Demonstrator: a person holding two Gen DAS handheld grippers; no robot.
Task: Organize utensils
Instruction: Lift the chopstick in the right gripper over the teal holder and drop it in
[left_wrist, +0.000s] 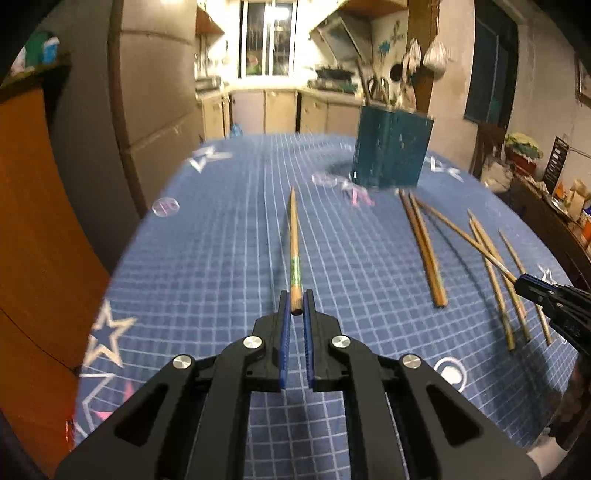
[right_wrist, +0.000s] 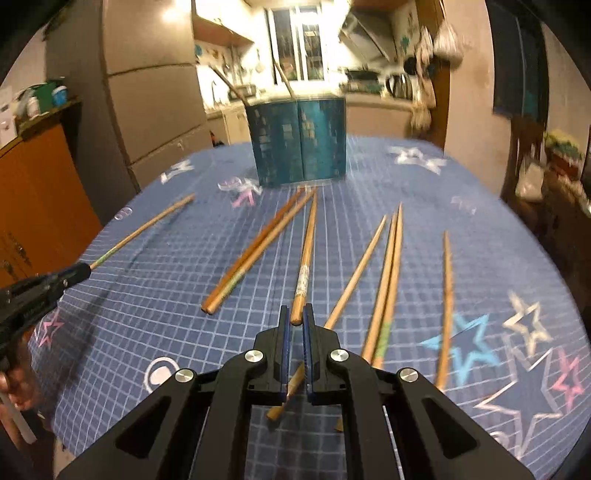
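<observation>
My left gripper (left_wrist: 295, 301) is shut on the butt end of a wooden chopstick (left_wrist: 294, 243) that points forward above the table. My right gripper (right_wrist: 295, 315) is shut on the butt end of another chopstick (right_wrist: 306, 258), which points at the teal utensil holder (right_wrist: 299, 144). The holder stands at the far side of the table and also shows in the left wrist view (left_wrist: 391, 147). Sticks poke out of its top. Several loose chopsticks (right_wrist: 384, 280) lie on the blue cloth around the right gripper. The left gripper (right_wrist: 48, 284) with its chopstick shows at left in the right wrist view.
The table (left_wrist: 207, 266) has a blue grid cloth with stars. An orange cabinet (left_wrist: 33, 236) stands to the left. A grey fridge (right_wrist: 155, 92) is behind it. A cluttered shelf (left_wrist: 565, 199) is on the right. The kitchen counter lies beyond the table.
</observation>
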